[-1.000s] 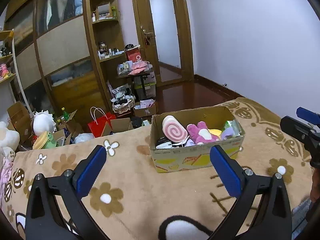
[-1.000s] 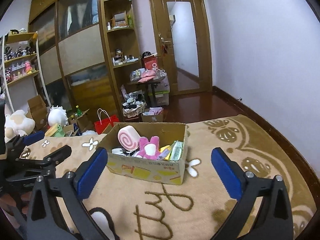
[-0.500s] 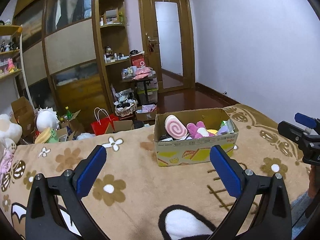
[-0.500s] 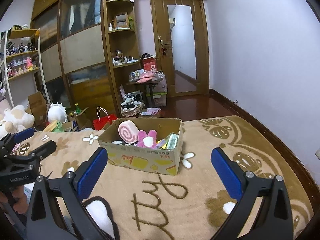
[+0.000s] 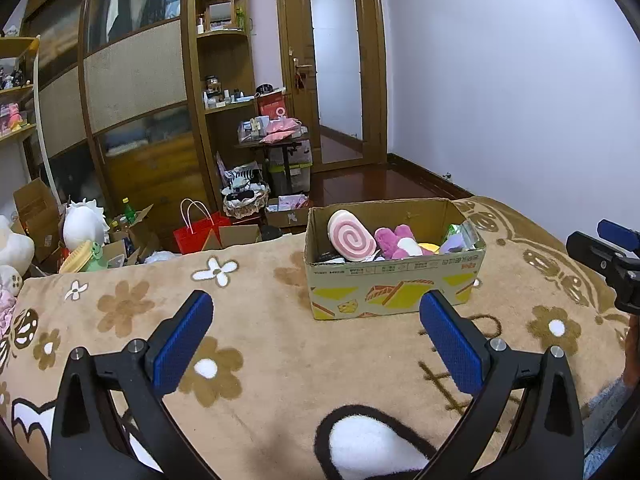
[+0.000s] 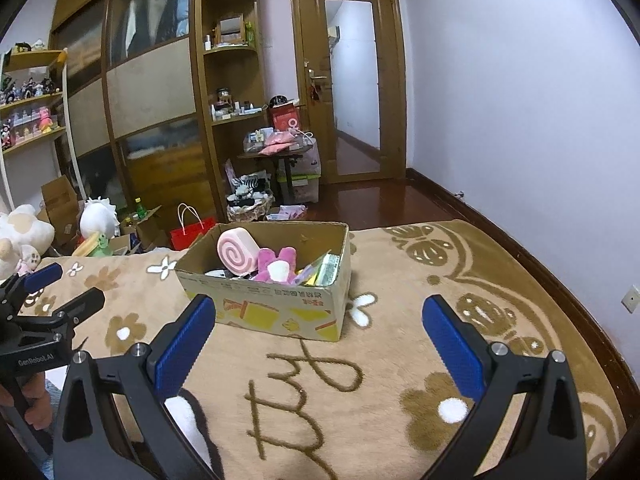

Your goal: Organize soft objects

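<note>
Above the blanket (image 5: 280, 360), both grippers (image 5: 316, 338) (image 6: 320, 338) hover, spread.

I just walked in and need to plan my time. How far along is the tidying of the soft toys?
Done: the swirl plush, pink plush and other soft items sit in the box on the blanket. In hand: nothing; the left gripper and right gripper are both open and empty, short of the box. Left: no loose soft item shows on the blanket, so possibly little.
</note>
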